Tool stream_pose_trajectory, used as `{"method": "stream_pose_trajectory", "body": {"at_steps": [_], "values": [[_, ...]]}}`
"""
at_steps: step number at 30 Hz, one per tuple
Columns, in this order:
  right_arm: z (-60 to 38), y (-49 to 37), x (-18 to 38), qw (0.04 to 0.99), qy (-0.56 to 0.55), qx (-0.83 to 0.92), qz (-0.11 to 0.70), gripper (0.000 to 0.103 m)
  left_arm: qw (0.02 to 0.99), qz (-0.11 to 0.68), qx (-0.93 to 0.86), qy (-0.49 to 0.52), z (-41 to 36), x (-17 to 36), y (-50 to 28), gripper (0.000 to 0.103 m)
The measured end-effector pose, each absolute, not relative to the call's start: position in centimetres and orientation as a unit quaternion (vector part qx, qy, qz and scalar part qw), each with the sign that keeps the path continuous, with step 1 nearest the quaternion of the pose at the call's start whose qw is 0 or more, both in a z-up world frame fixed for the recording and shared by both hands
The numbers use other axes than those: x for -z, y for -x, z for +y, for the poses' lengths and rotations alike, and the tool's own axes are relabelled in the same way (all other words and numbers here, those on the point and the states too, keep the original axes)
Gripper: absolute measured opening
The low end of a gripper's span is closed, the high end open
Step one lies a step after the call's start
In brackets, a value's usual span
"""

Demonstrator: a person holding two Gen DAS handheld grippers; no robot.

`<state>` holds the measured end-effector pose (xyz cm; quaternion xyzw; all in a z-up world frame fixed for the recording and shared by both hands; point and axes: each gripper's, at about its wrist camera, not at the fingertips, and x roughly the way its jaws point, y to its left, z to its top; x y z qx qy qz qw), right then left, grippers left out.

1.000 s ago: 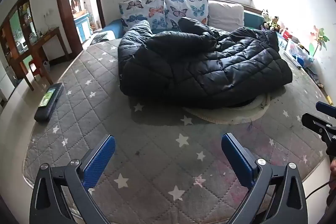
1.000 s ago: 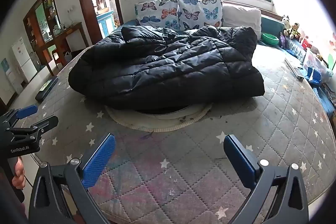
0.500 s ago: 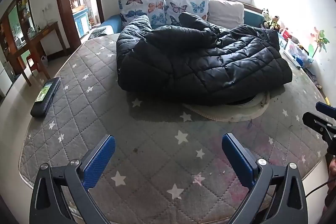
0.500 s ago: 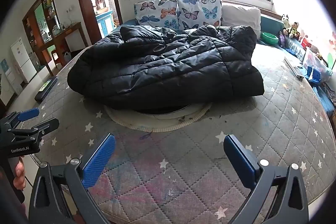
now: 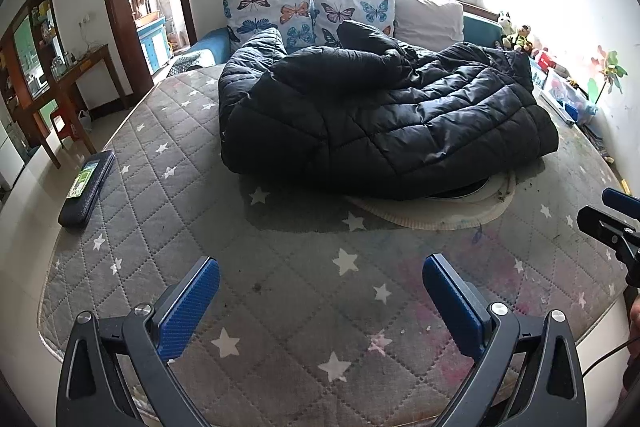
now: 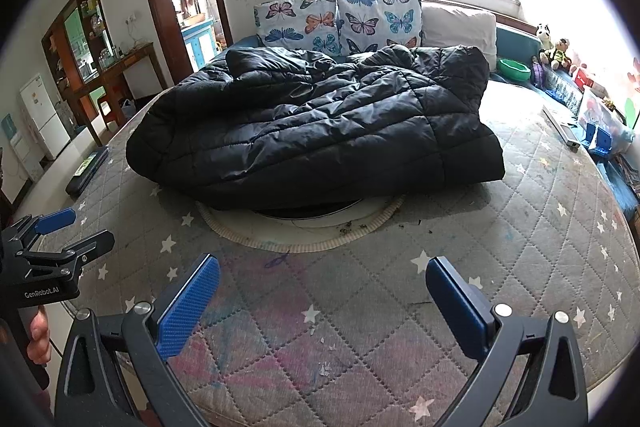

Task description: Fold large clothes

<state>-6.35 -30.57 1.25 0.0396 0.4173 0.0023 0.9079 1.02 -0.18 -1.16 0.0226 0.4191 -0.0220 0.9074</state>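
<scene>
A large black quilted down coat lies bunched in a loose heap on the middle of a grey star-patterned mattress; the right wrist view shows the coat from the other side. My left gripper hovers open over the mattress's near edge, well short of the coat, with nothing between its blue pads. My right gripper is open too, empty, a little further right. Each gripper appears at the side of the other's view, the right gripper and the left gripper.
A round white mat pokes out from under the coat. Butterfly pillows and a white pillow lean at the headboard. A dark flat case lies at the mattress's left edge. Toys and boxes line the right wall; a wooden desk stands left.
Both grippers have drifted slightly back and up from the bed, so more of the near mattress shows. The coat has not moved. Both stay open.
</scene>
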Motion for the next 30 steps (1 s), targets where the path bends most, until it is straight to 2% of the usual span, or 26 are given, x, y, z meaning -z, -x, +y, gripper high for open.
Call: {"method": "stream_pose_trajectory", "body": {"at_steps": [30], "values": [[-30.5,5.1,-0.6,0.901,-0.043,-0.009,0.431,0.103,0.900,0.434,0.021,-0.020,0.1,2.1,-2.7,0.103]]}}
